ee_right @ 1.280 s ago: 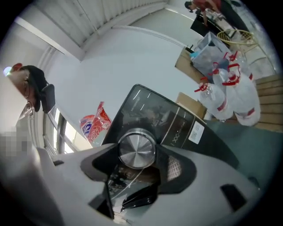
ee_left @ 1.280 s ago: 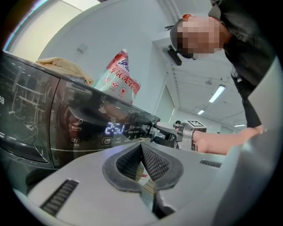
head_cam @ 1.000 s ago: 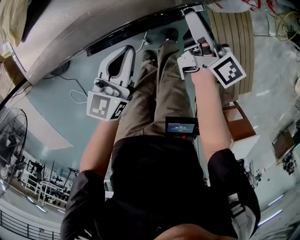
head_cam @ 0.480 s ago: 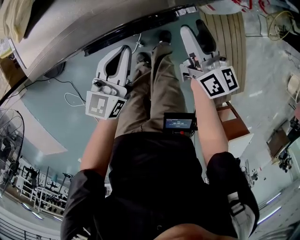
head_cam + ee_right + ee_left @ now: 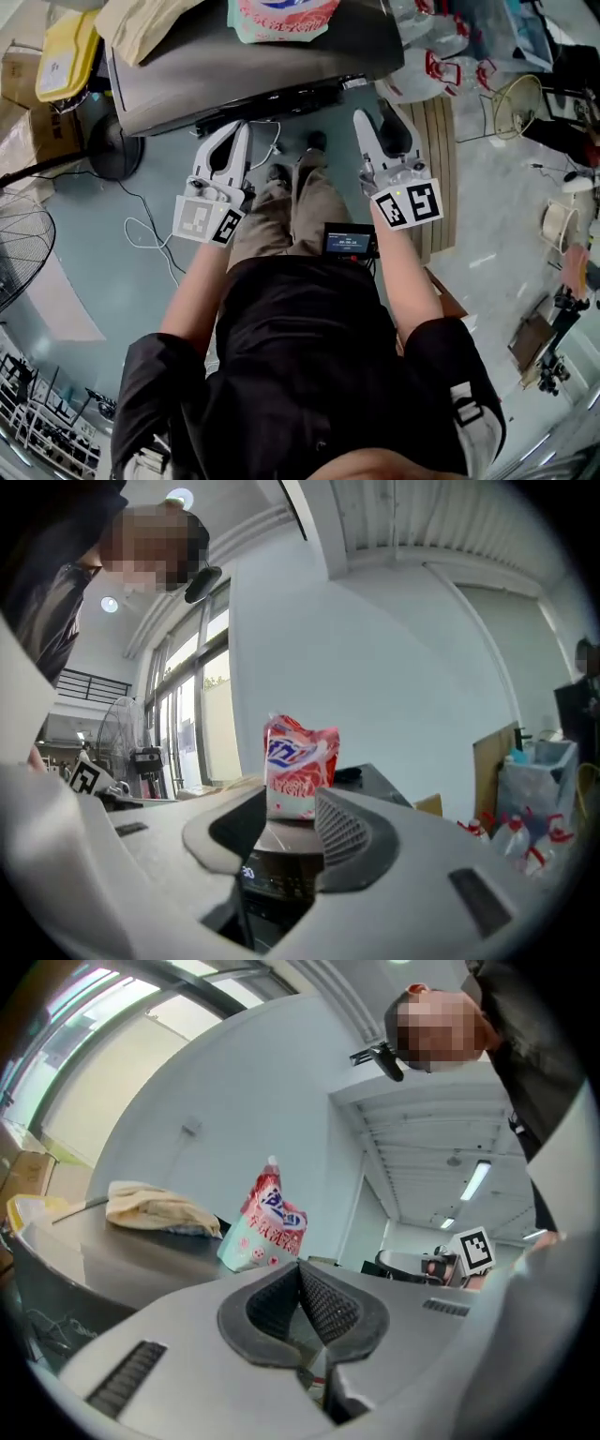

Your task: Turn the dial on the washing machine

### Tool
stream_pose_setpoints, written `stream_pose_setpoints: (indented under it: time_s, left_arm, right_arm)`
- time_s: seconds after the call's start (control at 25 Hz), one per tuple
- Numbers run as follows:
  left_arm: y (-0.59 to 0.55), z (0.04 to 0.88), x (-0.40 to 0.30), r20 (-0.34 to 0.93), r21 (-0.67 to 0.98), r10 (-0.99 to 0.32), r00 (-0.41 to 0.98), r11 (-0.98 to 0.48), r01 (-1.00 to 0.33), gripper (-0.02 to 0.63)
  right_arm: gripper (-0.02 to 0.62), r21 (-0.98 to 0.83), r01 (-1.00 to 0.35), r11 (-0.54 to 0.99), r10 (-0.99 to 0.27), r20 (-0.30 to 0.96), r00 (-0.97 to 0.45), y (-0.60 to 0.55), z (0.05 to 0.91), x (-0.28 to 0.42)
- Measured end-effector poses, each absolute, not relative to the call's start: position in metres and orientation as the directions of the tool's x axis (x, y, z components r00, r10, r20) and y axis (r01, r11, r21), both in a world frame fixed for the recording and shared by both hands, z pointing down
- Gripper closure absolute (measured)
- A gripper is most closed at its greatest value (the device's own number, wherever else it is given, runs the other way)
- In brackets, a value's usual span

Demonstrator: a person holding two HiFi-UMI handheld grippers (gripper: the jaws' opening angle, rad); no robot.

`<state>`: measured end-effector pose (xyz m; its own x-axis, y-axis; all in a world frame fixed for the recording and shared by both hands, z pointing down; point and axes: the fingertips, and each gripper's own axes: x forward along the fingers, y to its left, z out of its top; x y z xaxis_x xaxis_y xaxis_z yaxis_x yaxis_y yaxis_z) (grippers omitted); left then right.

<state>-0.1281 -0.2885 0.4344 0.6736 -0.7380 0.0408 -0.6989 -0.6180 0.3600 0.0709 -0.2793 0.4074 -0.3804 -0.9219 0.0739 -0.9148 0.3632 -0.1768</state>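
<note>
The grey washing machine (image 5: 234, 66) stands ahead of me, its dark control panel (image 5: 272, 98) running along the front edge. In the right gripper view a lit display on the control panel (image 5: 272, 878) shows through the jaws; I cannot pick out the dial. My left gripper (image 5: 236, 129) hangs short of the panel's left part, shut with its pads touching and nothing in them (image 5: 300, 1269). My right gripper (image 5: 375, 112) is level with the panel's right end and apart from it. Its jaws are closing, a gap still shows, and nothing lies between them (image 5: 291, 808).
A red and white detergent bag (image 5: 281, 19) and a beige cloth (image 5: 141, 23) lie on the machine's top. A yellow container (image 5: 66, 56) and a floor fan (image 5: 19, 253) are at the left, with a cable (image 5: 141, 225) on the floor. A slatted wooden board (image 5: 436, 141) and plastic bags (image 5: 450, 66) are at the right.
My right gripper has drawn back and down from the control panel, and its jaws have narrowed. The head view has swung to show the machine's top. The left gripper has kept its place.
</note>
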Motion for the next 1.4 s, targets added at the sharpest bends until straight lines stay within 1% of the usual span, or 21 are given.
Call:
stream_pose_setpoints:
  time_s: [0.04, 0.12, 0.2, 0.24, 0.4, 0.52, 0.68, 0.8, 1.0, 1.16, 1.28, 1.4]
  left_arm:
    - [-0.287, 0.422, -0.136, 0.033, 0.352, -0.747, 0.664, -0.613, -0.707, 0.611]
    - [-0.286, 0.399, -0.151, 0.012, 0.335, -0.767, 0.642, -0.602, -0.725, 0.611]
    - [-0.286, 0.375, -0.167, -0.014, 0.316, -0.792, 0.611, -0.583, -0.748, 0.611]
    - [-0.284, 0.364, -0.174, -0.029, 0.307, -0.805, 0.593, -0.571, -0.761, 0.611]
    - [-0.263, 0.324, -0.200, -0.066, 0.301, -0.848, 0.525, -0.519, -0.800, 0.611]
    - [-0.242, 0.302, -0.205, -0.084, 0.258, -0.860, 0.503, -0.506, -0.823, 0.611]
    - [-0.202, 0.285, -0.196, -0.083, 0.218, -0.889, 0.451, -0.458, -0.862, 0.611]
    - [-0.161, 0.282, -0.177, -0.068, 0.167, -0.899, 0.433, -0.438, -0.883, 0.611]
    - [-0.091, 0.283, -0.148, -0.033, 0.136, -0.905, 0.423, -0.424, -0.896, 0.611]
    - [-0.039, 0.283, -0.141, -0.008, 0.134, -0.916, 0.401, -0.398, -0.908, 0.611]
    - [-0.002, 0.270, -0.138, -0.014, 0.144, -0.909, 0.416, -0.413, -0.899, 0.611]
    - [0.027, 0.248, -0.141, -0.047, 0.114, -0.900, 0.433, -0.435, -0.893, 0.611]
  right_arm:
    - [0.445, -0.172, -0.914, 0.366, -0.924, 0.049, -0.379, -0.274, 0.392, 0.069]
    - [0.529, -0.161, -0.911, 0.381, -0.923, -0.001, -0.386, -0.267, 0.365, 0.067]
    - [0.584, -0.137, -0.905, 0.402, -0.915, -0.029, -0.402, -0.263, 0.345, 0.064]
    - [0.592, -0.127, -0.902, 0.412, -0.911, -0.034, -0.411, -0.259, 0.336, 0.063]
    - [0.592, -0.110, -0.899, 0.423, -0.906, -0.051, -0.420, -0.238, 0.309, 0.068]
    - [0.592, -0.061, -0.902, 0.427, -0.903, -0.075, -0.422, -0.223, 0.290, 0.075]
    - [0.592, 0.036, -0.899, 0.437, -0.893, -0.101, -0.438, -0.188, 0.268, 0.088]
    - [0.592, 0.060, -0.888, 0.455, -0.884, -0.092, -0.459, -0.152, 0.266, 0.099]
    - [0.592, -0.005, -0.887, 0.461, -0.886, -0.052, -0.460, -0.093, 0.279, 0.123]
    - [0.592, -0.070, -0.886, 0.459, -0.888, -0.042, -0.457, -0.050, 0.286, 0.141]
    - [0.592, -0.111, -0.863, 0.493, -0.870, -0.055, -0.490, -0.022, 0.283, 0.142]
    - [0.592, -0.120, -0.847, 0.519, -0.855, -0.073, -0.513, -0.001, 0.276, 0.134]
